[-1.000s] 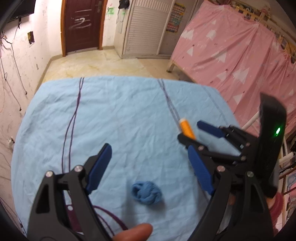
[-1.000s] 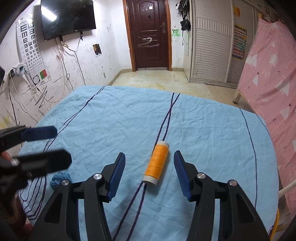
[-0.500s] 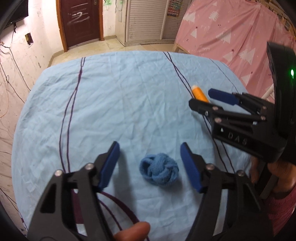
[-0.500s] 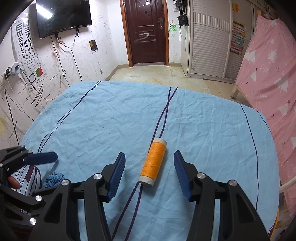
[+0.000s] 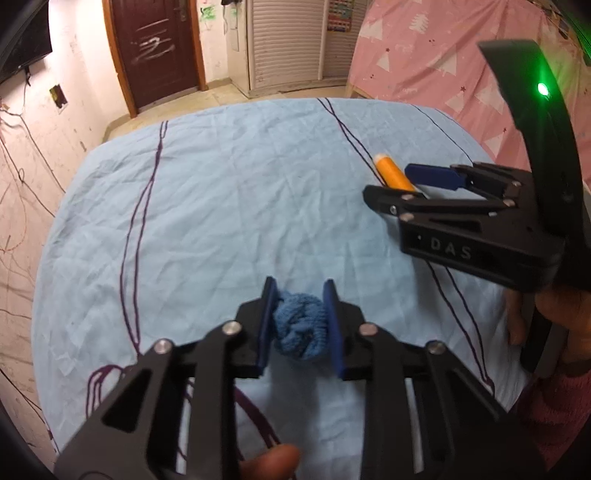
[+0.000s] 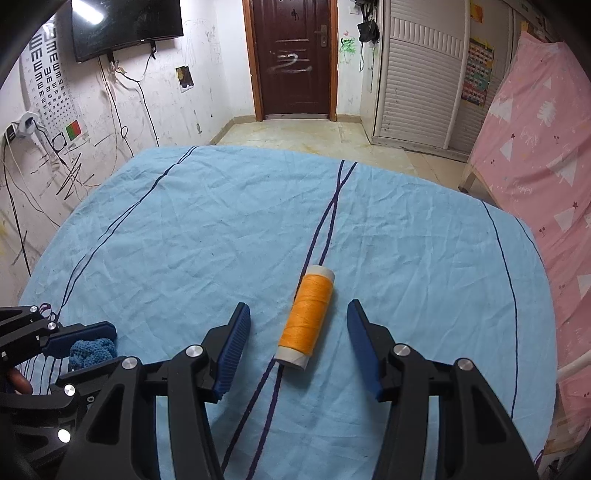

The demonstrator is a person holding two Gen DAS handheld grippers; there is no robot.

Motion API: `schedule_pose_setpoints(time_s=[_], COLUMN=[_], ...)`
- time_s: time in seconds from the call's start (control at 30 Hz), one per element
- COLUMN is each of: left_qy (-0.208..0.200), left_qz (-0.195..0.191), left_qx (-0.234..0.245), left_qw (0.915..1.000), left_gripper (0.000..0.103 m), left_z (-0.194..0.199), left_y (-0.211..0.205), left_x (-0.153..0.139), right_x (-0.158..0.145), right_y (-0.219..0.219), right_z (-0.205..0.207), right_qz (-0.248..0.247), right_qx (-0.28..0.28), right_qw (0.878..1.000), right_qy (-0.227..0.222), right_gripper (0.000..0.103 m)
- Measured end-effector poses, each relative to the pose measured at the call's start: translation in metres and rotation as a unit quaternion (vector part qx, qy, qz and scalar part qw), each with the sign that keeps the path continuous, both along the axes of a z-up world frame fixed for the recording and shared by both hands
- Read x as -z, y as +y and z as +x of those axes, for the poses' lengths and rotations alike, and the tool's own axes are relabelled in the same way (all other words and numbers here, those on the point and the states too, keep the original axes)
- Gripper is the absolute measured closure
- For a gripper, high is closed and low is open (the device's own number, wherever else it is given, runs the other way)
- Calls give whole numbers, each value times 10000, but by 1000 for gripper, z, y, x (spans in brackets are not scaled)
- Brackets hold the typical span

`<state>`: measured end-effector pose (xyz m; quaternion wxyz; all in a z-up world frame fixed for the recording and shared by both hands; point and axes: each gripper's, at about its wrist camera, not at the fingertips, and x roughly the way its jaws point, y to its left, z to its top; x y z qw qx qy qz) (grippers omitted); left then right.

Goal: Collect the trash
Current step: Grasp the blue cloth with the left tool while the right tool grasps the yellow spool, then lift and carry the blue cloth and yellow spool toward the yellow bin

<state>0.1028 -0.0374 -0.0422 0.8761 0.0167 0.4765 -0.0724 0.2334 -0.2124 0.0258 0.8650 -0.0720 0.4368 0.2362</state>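
A blue knitted ball (image 5: 301,328) lies on the light blue sheet (image 5: 221,206) near its front edge. My left gripper (image 5: 300,291) has its jaws closing around the ball, and both blue pads touch its sides. In the right wrist view the ball (image 6: 92,350) shows at the far left between the left gripper's fingers (image 6: 85,330). An orange thread spool (image 6: 306,317) lies on a dark stripe of the sheet. My right gripper (image 6: 298,310) stands open around the spool, with its pads clear on either side. From the left wrist view, the spool (image 5: 391,171) is partly hidden behind the right gripper (image 5: 389,182).
A pink patterned curtain (image 6: 535,155) hangs along the right side of the sheet. Beyond the far edge are tiled floor, a brown door (image 6: 293,55) and a white slatted wardrobe (image 6: 417,74). Cables and a screen (image 6: 125,26) hang on the left wall.
My left gripper sank over the blue ball and narrowed its jaws from wide apart until the pads met the ball's sides. My right gripper stayed open around the spool.
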Motion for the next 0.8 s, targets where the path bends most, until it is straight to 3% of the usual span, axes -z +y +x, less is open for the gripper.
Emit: schedule_pose_setpoints(time_s=[0.07, 0.13, 0.23, 0.8], left_qy=[-22, -23, -50, -278], left_qz=[9, -20, -41, 122], left_qx=[2, -18, -74, -29], left_qw=[10000, 10000, 10000, 9995], left_gripper=[80, 80, 80, 80], left_z=[-1, -1, 0, -3], left_y=[-1, 0, 2, -12], left_x=[0, -1, -2, -18], right_x=[0, -1, -3, -23], right_y=[2, 3, 2, -51], right_z=[0, -2, -2, -13], right_qz=[-8, -32, -99, 284], right_qx=[3, 22, 97, 565], right_qw=[10000, 10000, 9998, 9966], right_qy=[-10, -74, -160, -527], right_gripper=[58, 80, 92, 93])
